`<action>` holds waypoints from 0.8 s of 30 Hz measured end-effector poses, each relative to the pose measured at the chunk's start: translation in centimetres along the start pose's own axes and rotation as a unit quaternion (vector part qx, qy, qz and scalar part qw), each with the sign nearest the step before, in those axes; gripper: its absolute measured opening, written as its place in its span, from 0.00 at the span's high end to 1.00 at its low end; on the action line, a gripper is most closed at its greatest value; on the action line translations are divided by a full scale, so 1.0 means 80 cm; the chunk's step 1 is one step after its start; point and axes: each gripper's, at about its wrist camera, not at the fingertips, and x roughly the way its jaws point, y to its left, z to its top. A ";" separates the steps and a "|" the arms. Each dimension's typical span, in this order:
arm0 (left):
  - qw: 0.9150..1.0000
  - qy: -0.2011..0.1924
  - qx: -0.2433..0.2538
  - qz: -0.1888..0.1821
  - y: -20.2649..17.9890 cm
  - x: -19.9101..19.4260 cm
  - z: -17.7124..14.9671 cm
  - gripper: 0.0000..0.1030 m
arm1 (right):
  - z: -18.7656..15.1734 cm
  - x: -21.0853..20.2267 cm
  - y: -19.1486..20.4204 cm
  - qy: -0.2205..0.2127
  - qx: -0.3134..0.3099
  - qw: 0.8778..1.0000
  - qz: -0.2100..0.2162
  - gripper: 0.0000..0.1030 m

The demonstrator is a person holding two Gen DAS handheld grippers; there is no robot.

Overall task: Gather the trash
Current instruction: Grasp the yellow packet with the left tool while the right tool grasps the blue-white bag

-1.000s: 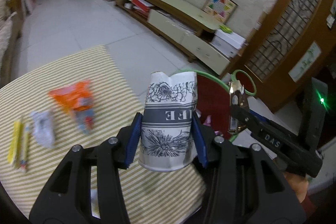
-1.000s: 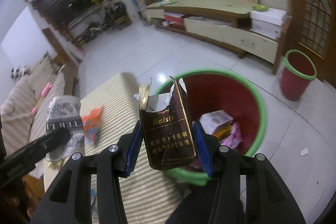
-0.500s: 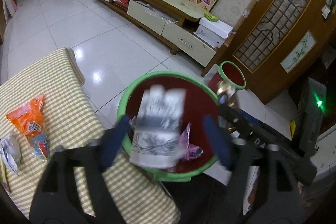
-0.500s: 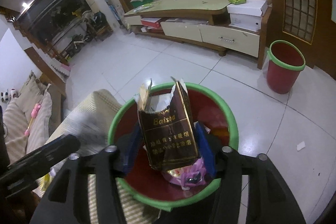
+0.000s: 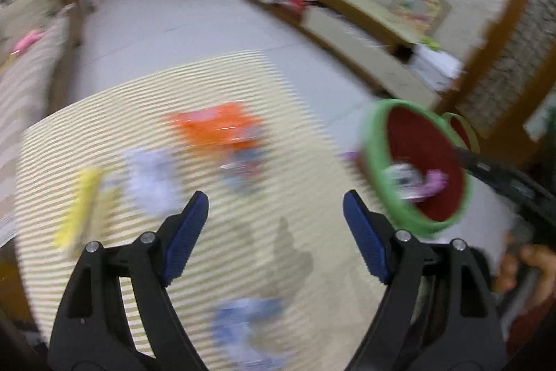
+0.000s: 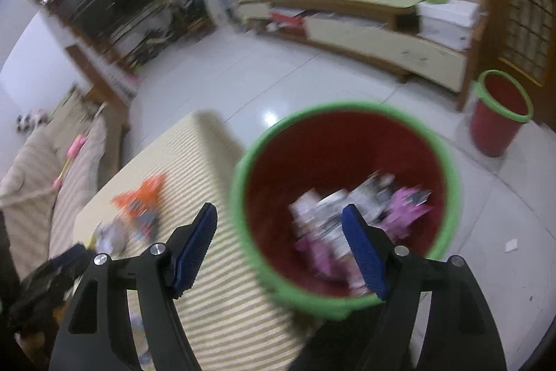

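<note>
My left gripper (image 5: 274, 197) hangs open and empty over the striped tablecloth (image 5: 243, 75). Blurred trash lies there: an orange wrapper (image 5: 215, 127), a white crumpled piece (image 5: 153, 179), a yellow item (image 5: 80, 207) and a bluish piece (image 5: 250, 332) near the bottom edge. The red bin with a green rim (image 5: 373, 155) stands off the table's right side. My right gripper (image 6: 279, 209) is open and empty above the near rim of the bin (image 6: 347, 106). Inside lie the printed paper cup (image 6: 323, 207) and pink wrappers (image 6: 406, 207).
A second, smaller red bin (image 6: 500, 113) stands by the wooden door frame. A long low cabinet (image 6: 365, 33) runs along the far wall across white floor tiles. A striped sofa (image 6: 41, 169) lies to the left of the table. A person's hand (image 5: 521, 270) shows at the right.
Both grippers opened and let go: the paper cup and the dark cigarette pack dropped into the bin. The left gripper then swung back left over the table; the right drew back slightly.
</note>
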 end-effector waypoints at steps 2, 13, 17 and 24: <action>0.999 0.003 -0.028 0.046 0.062 -0.006 -0.005 0.25 | -0.020 0.009 0.031 0.025 -0.016 0.999 0.025 0.30; 0.987 0.063 -0.113 0.098 0.211 0.043 -0.015 0.25 | -0.137 0.043 0.166 0.140 -0.084 0.983 0.082 0.29; 0.986 0.078 -0.106 0.106 0.219 0.069 -0.011 0.26 | -0.150 0.039 0.186 0.151 -0.103 0.980 0.082 0.29; 0.984 0.075 -0.128 0.103 0.238 0.060 -0.026 0.69 | -0.157 0.043 0.201 0.168 -0.125 0.975 0.074 0.29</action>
